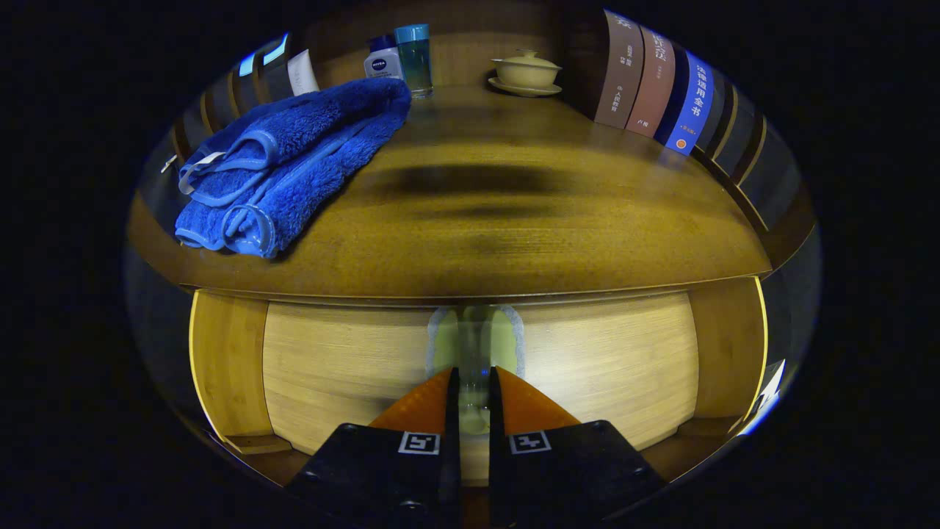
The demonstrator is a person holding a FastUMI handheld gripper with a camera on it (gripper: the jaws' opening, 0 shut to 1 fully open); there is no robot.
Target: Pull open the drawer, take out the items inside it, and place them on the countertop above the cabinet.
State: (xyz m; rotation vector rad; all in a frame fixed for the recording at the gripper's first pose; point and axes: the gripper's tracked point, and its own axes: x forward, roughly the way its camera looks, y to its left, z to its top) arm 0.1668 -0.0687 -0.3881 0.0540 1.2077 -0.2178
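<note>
The drawer front [609,360] is a pale wood panel just under the countertop's front edge. At its middle is a pale greenish patch with a narrow, clear upright handle [474,334]. My gripper [474,375] is right up against the panel, and its two fingers are pressed on either side of that handle. The inside of the drawer is hidden. The dark wood countertop [529,228] spreads out above and beyond the fingers.
A folded blue towel [294,162] lies on the countertop's left part. At the back stand a white bottle [382,62], a blue-capped clear bottle [413,59] and a lidded cream cup on a saucer [526,72]. Several books [653,84] stand at the back right.
</note>
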